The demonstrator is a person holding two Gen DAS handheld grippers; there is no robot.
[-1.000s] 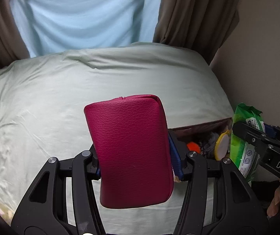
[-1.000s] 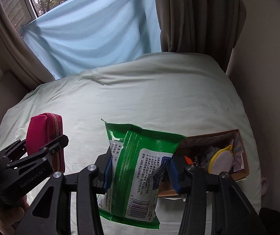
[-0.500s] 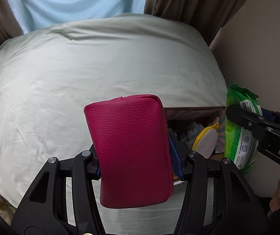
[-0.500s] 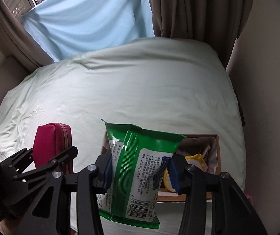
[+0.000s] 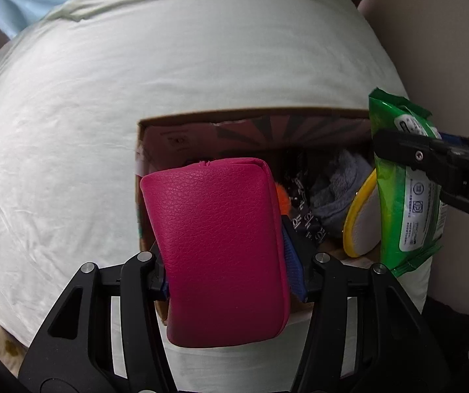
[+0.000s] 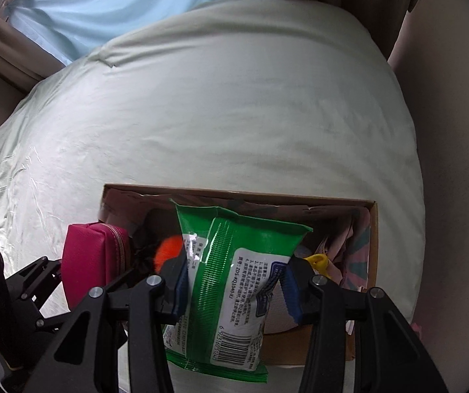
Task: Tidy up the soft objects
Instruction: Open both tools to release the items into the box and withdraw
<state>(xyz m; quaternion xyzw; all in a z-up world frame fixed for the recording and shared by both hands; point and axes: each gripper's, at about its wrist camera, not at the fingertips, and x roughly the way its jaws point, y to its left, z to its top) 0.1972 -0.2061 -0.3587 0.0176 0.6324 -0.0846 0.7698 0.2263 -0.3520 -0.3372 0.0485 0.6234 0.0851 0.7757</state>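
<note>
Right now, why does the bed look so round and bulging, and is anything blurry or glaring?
Left wrist view: the fisheye lens bows the pale green bed into a dome with dark corners; the magenta pouch is sharp. Right wrist view: same bulge; the wet-wipes pack shows small glints, and the orange thing behind it is blurred.

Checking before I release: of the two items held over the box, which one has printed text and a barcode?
The green wipes pack in the right gripper. The magenta pouch in the left gripper is plain, unprinted leather-look.
</note>
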